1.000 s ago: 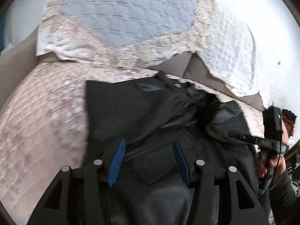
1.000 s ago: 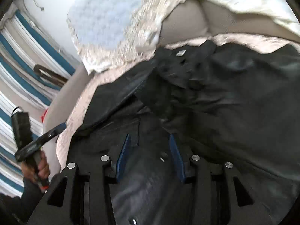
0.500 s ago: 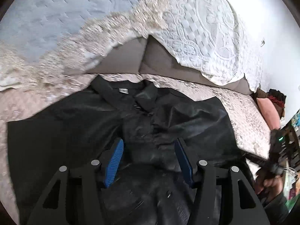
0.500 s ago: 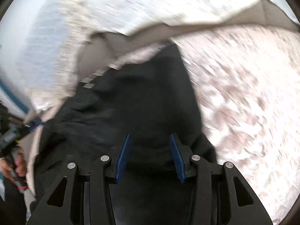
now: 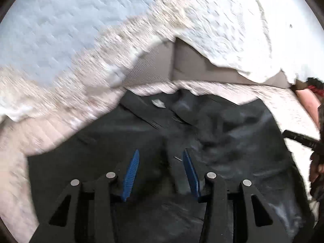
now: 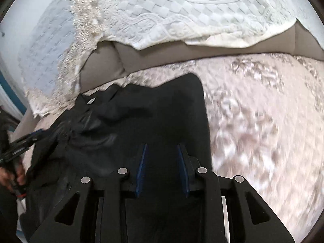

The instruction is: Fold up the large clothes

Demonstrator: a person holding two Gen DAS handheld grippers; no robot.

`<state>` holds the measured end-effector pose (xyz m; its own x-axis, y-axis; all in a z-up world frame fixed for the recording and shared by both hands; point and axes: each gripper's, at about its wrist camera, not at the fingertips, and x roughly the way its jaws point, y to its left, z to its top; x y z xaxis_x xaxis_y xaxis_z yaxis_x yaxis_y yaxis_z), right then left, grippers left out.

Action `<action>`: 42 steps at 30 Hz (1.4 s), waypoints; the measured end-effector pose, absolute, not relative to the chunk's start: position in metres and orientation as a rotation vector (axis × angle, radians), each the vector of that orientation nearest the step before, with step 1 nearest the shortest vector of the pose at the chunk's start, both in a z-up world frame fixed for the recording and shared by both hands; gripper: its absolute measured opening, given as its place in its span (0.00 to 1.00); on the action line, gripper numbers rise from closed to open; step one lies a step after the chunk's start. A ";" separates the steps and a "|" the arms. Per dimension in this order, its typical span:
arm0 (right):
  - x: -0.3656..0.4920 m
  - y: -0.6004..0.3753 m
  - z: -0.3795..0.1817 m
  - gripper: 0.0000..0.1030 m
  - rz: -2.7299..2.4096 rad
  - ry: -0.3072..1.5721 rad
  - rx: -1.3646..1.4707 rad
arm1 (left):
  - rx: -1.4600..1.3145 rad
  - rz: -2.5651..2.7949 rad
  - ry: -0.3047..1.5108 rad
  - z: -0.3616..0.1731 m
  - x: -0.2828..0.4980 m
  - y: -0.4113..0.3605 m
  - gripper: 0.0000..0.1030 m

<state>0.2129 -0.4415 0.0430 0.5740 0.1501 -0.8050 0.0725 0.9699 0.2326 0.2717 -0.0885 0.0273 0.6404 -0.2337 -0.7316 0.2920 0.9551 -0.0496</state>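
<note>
A large black garment [image 5: 222, 141] lies spread on the sofa seat, its collar and small white label [image 5: 158, 102] toward the backrest. My left gripper [image 5: 161, 155] hovers over the garment's middle below the collar. Its blue pads stand apart and are closing, with cloth under them and no fold pinched. My right gripper [image 6: 161, 147] is over the garment's right part [image 6: 162, 111], near its straight right edge. Its jaws are narrower and closing, and I see no pinched fold. Each gripper shows in the other's view: the right gripper [image 5: 287, 133], the left gripper [image 6: 39, 132].
The seat wears a pale pink quilted cover [image 6: 263, 111]. Grey back cushions [image 5: 192, 68] stand behind, draped with a white lace throw [image 6: 182, 10] and a light blue quilted one [image 5: 50, 20]. A pink cushion [image 5: 307, 101] lies at the far right end.
Both grippers have swept right across the garment: the left from its left part to the collar's middle, the right to the right edge. Both pairs of pads stand closer together.
</note>
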 end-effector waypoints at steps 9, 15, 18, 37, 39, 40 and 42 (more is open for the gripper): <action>0.228 -0.442 0.012 0.30 -0.027 1.085 0.160 | 0.051 -0.203 1.057 -0.031 0.283 -0.038 0.46; 0.164 -0.426 0.048 0.30 0.024 1.013 0.137 | 0.029 -0.196 0.921 0.016 0.223 -0.002 0.46; 0.152 -0.429 0.025 0.30 -0.010 1.094 0.119 | 0.007 -0.128 0.938 0.009 0.212 0.029 0.46; 0.019 -0.370 0.069 0.52 0.096 0.967 0.247 | -0.128 -0.150 0.919 0.018 0.076 0.056 0.50; 0.005 -0.367 0.065 0.53 0.103 0.983 0.249 | -0.133 -0.151 0.926 0.015 0.061 0.053 0.50; -0.002 -0.367 0.064 0.53 0.105 0.989 0.252 | -0.141 -0.151 0.928 0.015 0.056 0.054 0.50; -0.012 -0.366 0.060 0.54 0.104 1.004 0.252 | -0.164 -0.154 0.933 0.014 0.047 0.057 0.50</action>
<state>-0.0118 -0.3664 0.0604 0.5353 0.2017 -0.8202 0.0294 0.9660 0.2568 0.0475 0.0574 0.0144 0.5865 -0.2018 -0.7844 0.0604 0.9767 -0.2061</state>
